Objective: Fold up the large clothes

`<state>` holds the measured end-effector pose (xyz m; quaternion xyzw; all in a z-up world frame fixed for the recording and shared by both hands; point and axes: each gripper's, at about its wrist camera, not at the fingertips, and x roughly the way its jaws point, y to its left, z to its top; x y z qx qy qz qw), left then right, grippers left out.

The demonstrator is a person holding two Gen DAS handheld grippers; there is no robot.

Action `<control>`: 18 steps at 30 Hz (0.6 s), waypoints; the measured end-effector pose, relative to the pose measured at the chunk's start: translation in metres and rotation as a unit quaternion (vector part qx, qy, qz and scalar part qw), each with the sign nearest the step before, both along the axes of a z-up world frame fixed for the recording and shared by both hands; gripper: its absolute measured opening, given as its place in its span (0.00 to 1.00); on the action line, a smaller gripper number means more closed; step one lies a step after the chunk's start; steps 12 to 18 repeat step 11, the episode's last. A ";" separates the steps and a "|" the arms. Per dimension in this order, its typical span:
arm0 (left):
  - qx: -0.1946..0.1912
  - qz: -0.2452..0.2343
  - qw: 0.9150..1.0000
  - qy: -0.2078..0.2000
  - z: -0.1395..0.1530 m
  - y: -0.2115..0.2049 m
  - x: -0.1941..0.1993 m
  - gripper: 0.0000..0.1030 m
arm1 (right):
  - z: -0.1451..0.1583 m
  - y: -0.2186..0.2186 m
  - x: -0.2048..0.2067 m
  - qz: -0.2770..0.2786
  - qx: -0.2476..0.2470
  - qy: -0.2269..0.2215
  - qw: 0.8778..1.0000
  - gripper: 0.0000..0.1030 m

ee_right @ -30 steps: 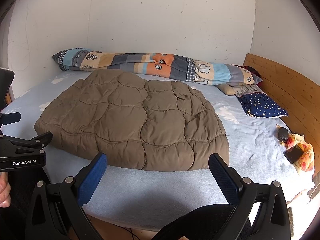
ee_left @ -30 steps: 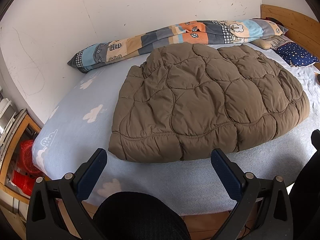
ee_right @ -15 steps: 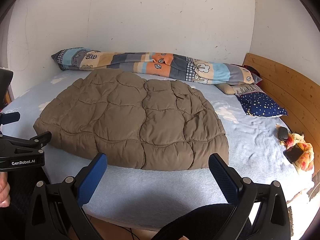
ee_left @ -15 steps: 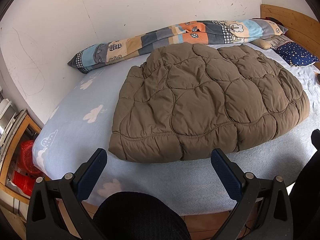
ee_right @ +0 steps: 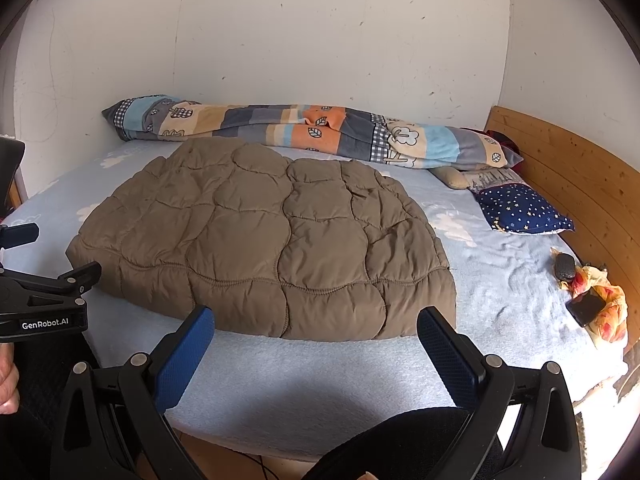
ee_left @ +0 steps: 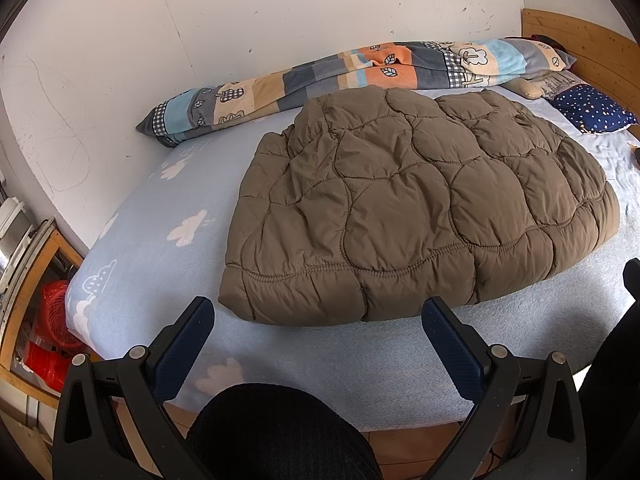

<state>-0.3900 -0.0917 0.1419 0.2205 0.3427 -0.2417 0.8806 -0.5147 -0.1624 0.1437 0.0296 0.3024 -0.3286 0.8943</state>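
Bed (ee_left: 132,240) with pale blue cloud-print sheet fills both views, set against a white wall (ee_right: 300,40); wooden headboard (ee_right: 568,176) at the right end. Brown quilted puffer jacket (ee_left: 416,208) lies flat mid-bed, already folded into a rounded bundle, hem edge toward the near side of the mattress. Rolled patchwork blanket (ee_right: 304,132) runs along the wall behind the jacket, just beside its far edge. Navy star-print pillow (ee_right: 520,208) sits near the headboard, well apart from the jacket. Black phone (ee_right: 586,308) rests on an orange-yellow cloth (ee_right: 612,312) at the bed's right edge, small dark object just beside it. Red basket (ee_left: 56,312) in a wooden shelf left of the bed.

Left gripper (ee_left: 318,326) is spread wide, blue pads empty, hovering off the near bed edge short of the jacket hem. Right gripper (ee_right: 316,334) likewise wide apart, holding nothing, just short of the hem. Person's dark-clad knee (ee_left: 280,432) below the left gripper.
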 end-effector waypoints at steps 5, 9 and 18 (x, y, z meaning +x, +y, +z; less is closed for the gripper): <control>0.003 0.002 1.000 -0.005 0.001 0.000 -0.001 1.00 | 0.001 0.002 -0.001 -0.001 -0.001 -0.001 1.000 0.99; -0.001 0.005 1.000 -0.024 0.006 0.004 -0.003 1.00 | 0.001 0.003 -0.002 -0.002 -0.002 -0.001 1.000 0.99; -0.002 0.003 1.000 -0.022 0.007 0.005 -0.002 1.00 | 0.001 0.003 -0.002 -0.002 -0.002 0.000 1.000 0.99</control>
